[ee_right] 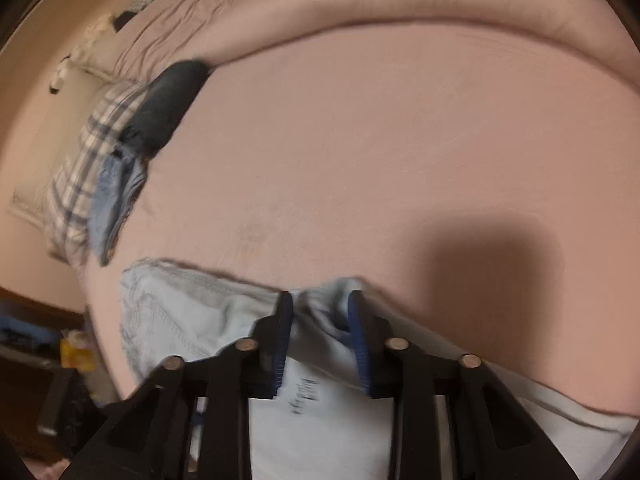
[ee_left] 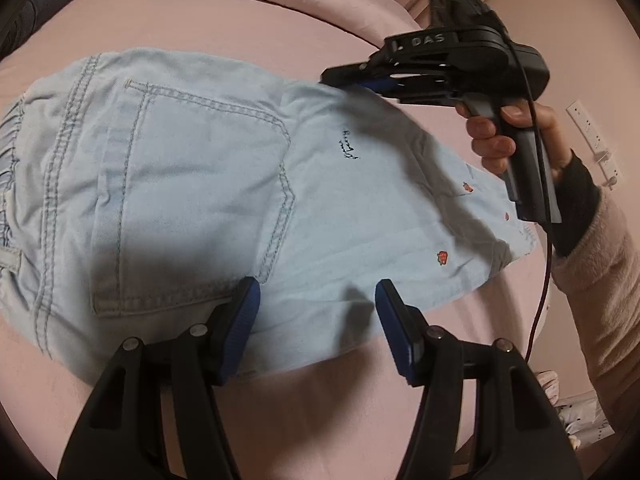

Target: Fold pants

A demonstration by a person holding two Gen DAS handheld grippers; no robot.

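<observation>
Light blue denim pants (ee_left: 192, 184) lie folded on a pink bed (ee_left: 240, 20), back pocket up, waistband at the left. My left gripper (ee_left: 316, 296) stands open over their near edge, with nothing pinched between its blue pads. My right gripper (ee_left: 340, 80), held by a hand (ee_left: 492, 140), sits at the far edge of the pants. In the right wrist view a bunch of the pants (ee_right: 208, 320) fills the narrow gap of my right gripper (ee_right: 320, 300), and both pads press on it.
A dark garment (ee_right: 168, 104), a plaid cloth (ee_right: 80, 168) and a blue cloth (ee_right: 116, 200) lie near the bed's left edge. Pink sheet (ee_right: 360, 140) stretches beyond the pants. A dark red cable (ee_left: 540, 280) hangs from the right gripper. A wall socket (ee_left: 592, 136) is at the right.
</observation>
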